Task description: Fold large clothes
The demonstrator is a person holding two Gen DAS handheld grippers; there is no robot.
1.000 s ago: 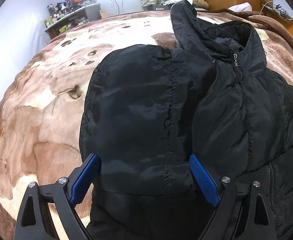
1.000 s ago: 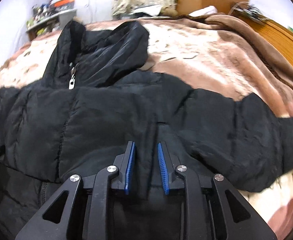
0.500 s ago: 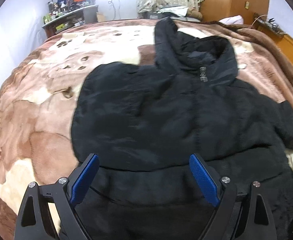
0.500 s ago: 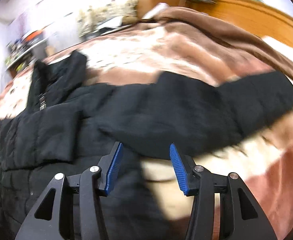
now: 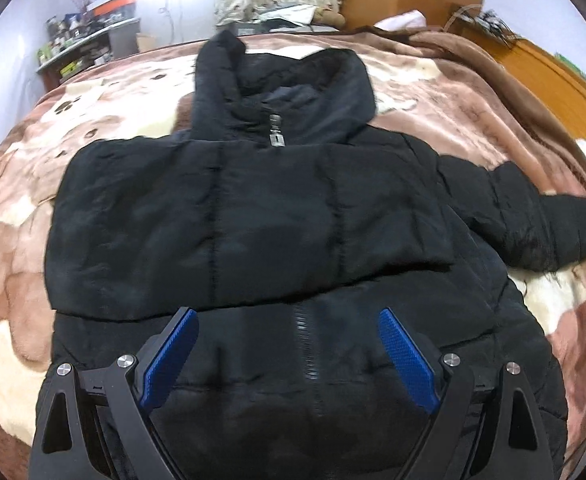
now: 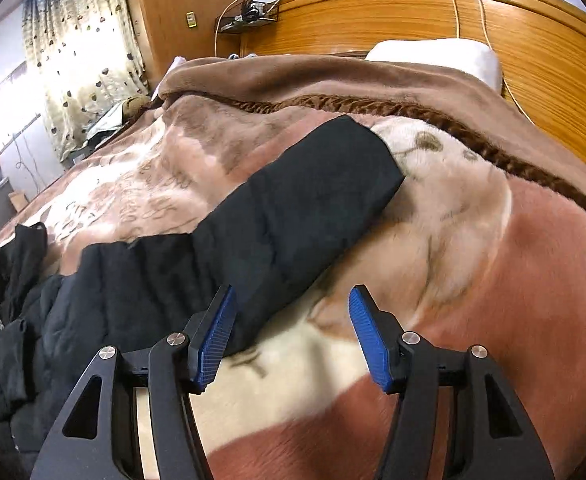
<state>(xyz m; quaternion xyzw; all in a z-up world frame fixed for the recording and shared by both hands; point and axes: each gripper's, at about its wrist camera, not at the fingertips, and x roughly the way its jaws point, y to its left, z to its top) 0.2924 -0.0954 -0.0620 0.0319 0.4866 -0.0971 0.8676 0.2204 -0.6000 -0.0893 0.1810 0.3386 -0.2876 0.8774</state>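
Jacket (image 5: 277, 216) hem is cut off at 6 o'clock beneath the left gripper (image 5: 289, 354), fingers wide, empty. Right gripper (image 6: 293, 336), wide too, has the sleeve (image 6: 293, 208) toward 11 o'clock.

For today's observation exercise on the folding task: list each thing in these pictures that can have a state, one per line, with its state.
Black puffer jacket: lying front-up on the bed, zipped.
Jacket's left sleeve: folded across the chest.
Jacket's right sleeve: stretched out flat on the blanket, not yet folded.
Brown patterned fleece blanket: spread over the bed.
Left gripper: open, empty, over the hem.
Right gripper: open, empty, beside the outstretched sleeve.
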